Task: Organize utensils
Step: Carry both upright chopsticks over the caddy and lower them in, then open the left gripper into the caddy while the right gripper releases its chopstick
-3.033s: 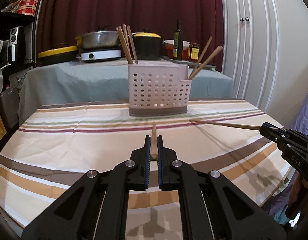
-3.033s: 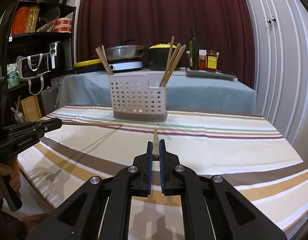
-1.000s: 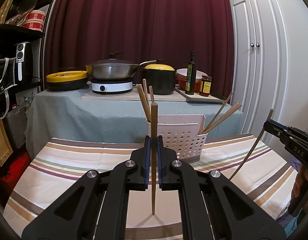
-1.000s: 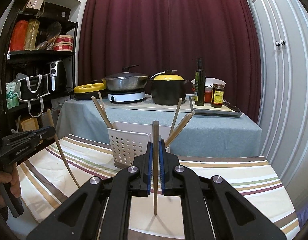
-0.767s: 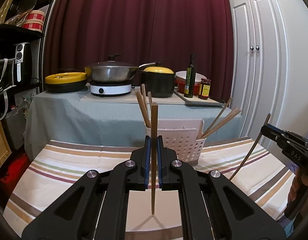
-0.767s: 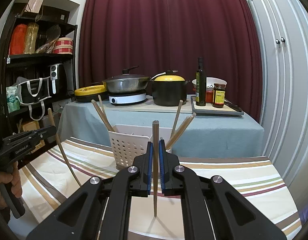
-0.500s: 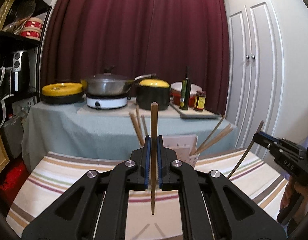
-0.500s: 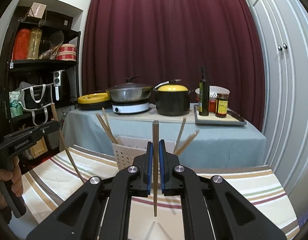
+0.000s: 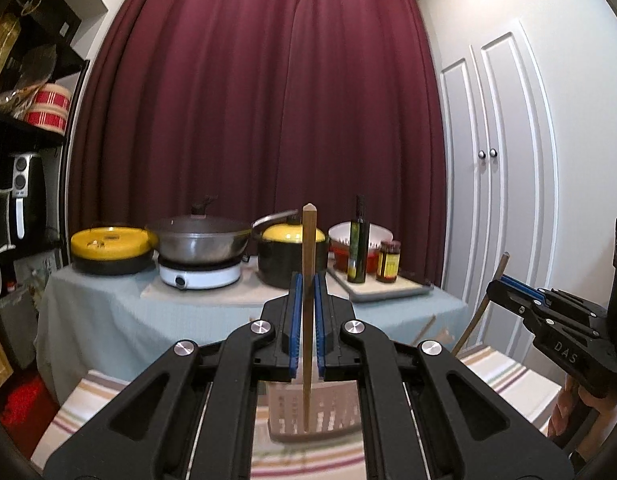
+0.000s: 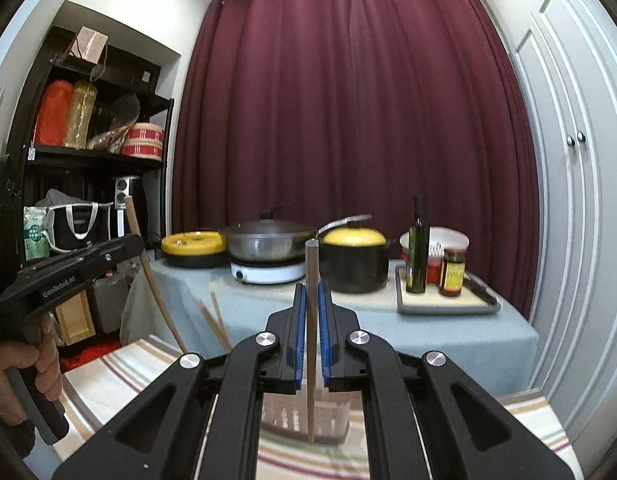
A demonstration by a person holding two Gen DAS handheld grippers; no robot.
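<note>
Each gripper's blue-padded fingers (image 9: 294, 320) clamp one upright brown wooden chopstick (image 9: 307, 312) — tip over the white perforated plastic caddy (image 9: 314, 416).

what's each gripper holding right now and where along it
Each holds one upright wooden chopstick, pinched near mid-length, thick end up: left gripper on its chopstick, right gripper on its chopstick.

1. Left hand-held gripper (image 9: 307, 300): raised, level, pointing forward; blue-padded jaws closed on a thin upright stick.
2. Right hand-held gripper (image 10: 312, 308): same attitude, jaws closed on its own upright stick.
3. Left hand (image 10: 26, 364): fingers wrapped round the pistol handle.
4. Right hand (image 9: 580, 408): partly visible beneath its handle; grip detail unclear.
</note>
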